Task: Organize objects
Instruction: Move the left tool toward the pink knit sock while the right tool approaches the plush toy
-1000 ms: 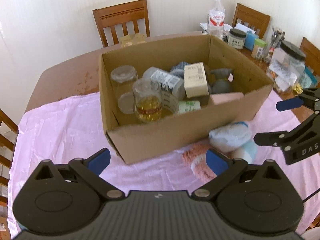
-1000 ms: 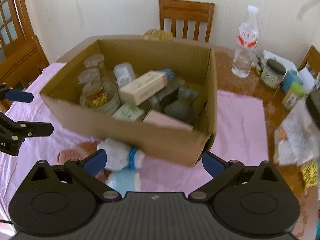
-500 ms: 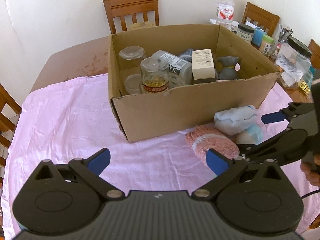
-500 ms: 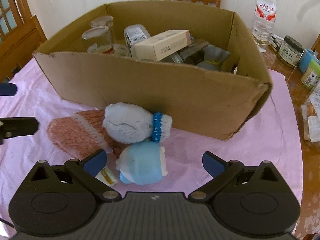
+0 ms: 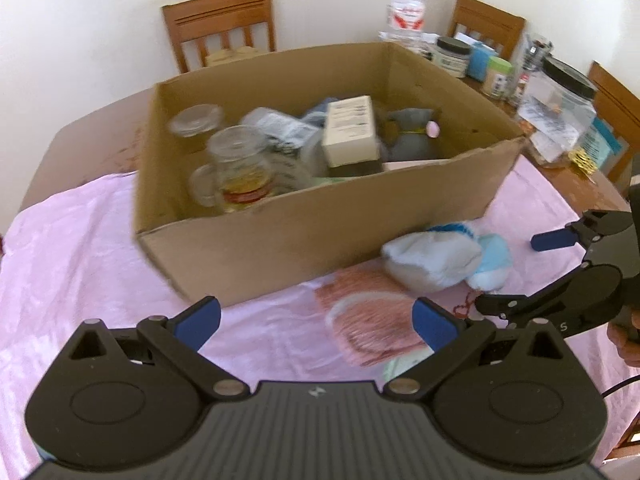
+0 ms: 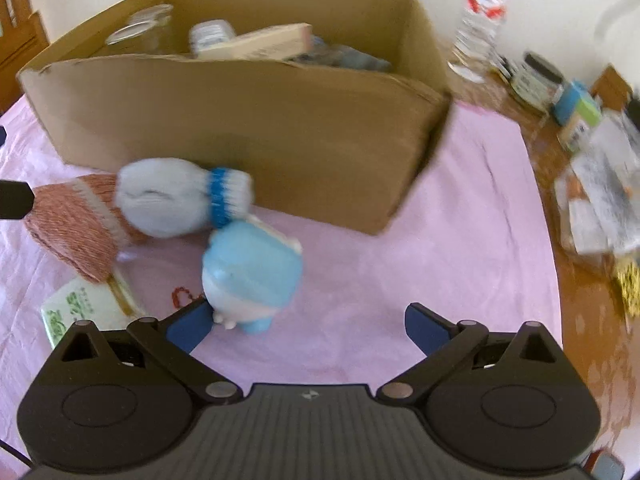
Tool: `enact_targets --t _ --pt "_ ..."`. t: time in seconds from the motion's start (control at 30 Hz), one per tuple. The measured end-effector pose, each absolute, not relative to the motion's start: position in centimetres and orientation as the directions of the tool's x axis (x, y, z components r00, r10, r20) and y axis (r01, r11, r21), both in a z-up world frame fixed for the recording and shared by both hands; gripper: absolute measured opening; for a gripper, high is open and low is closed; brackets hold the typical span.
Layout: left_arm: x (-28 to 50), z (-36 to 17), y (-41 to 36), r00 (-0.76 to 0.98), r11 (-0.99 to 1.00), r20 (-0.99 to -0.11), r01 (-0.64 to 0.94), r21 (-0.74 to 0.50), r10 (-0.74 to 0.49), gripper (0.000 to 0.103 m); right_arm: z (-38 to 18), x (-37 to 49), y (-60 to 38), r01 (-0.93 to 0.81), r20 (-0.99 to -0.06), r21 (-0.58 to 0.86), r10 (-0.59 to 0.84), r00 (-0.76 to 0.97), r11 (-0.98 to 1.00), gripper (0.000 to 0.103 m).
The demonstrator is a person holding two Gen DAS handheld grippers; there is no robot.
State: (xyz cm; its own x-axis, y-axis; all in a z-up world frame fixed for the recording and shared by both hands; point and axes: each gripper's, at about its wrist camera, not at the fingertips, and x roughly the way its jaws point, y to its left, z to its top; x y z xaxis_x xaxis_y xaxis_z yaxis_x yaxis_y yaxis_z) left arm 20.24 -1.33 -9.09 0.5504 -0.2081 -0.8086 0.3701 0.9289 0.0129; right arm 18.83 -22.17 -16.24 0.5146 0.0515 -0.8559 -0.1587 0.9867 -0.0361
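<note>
A cardboard box [image 5: 304, 224] [image 6: 240, 120] holding jars, a carton and cloth items stands on a pink cloth. In front of it lie a pink knitted sock [image 5: 372, 320] [image 6: 68, 224], a grey-white sock with a blue band [image 5: 432, 260] [image 6: 176, 196], a light blue toy [image 6: 250, 276] [image 5: 494, 262] and a green packet [image 6: 80, 308]. My left gripper [image 5: 316, 318] is open and empty, low over the pink sock. My right gripper [image 6: 306, 326] is open and empty; its left finger is next to the blue toy. It also shows in the left wrist view [image 5: 524, 272].
A water bottle [image 5: 406, 12] [image 6: 482, 16], dark-lidded jars [image 5: 452, 56], a big clear jar [image 5: 560, 108] and small containers crowd the wooden table's right side. Wooden chairs [image 5: 222, 24] stand around the table. The pink cloth [image 5: 72, 248] spreads left of the box.
Both grippers have moved closer to the items in front of the box. The right gripper has come down close to the blue toy. Both stay open.
</note>
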Motion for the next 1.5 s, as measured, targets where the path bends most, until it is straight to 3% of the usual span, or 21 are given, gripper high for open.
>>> enact_targets --t 0.3,0.63,1.33,1.5 --pt "21.0 -11.9 -4.4 0.491 0.908 -0.845 0.42 0.018 -0.21 0.102 -16.3 17.8 -23.6 -0.139 -0.846 -0.009 0.066 0.529 0.99 0.103" --pt "20.5 -12.4 -0.5 0.495 0.94 -0.86 0.337 0.055 -0.127 0.102 -16.6 18.9 -23.7 -0.141 -0.842 -0.007 0.07 0.535 0.99 0.103" --pt "20.0 -13.9 2.4 0.473 0.965 -0.865 0.256 -0.048 -0.168 0.103 -16.6 19.1 -23.5 -0.125 -0.844 -0.008 0.06 0.532 0.992 0.103" --pt "19.8 -13.5 4.1 0.492 0.974 -0.866 0.227 0.024 -0.093 0.103 -16.6 18.8 -23.6 -0.133 -0.84 -0.008 0.065 0.538 0.991 0.103"
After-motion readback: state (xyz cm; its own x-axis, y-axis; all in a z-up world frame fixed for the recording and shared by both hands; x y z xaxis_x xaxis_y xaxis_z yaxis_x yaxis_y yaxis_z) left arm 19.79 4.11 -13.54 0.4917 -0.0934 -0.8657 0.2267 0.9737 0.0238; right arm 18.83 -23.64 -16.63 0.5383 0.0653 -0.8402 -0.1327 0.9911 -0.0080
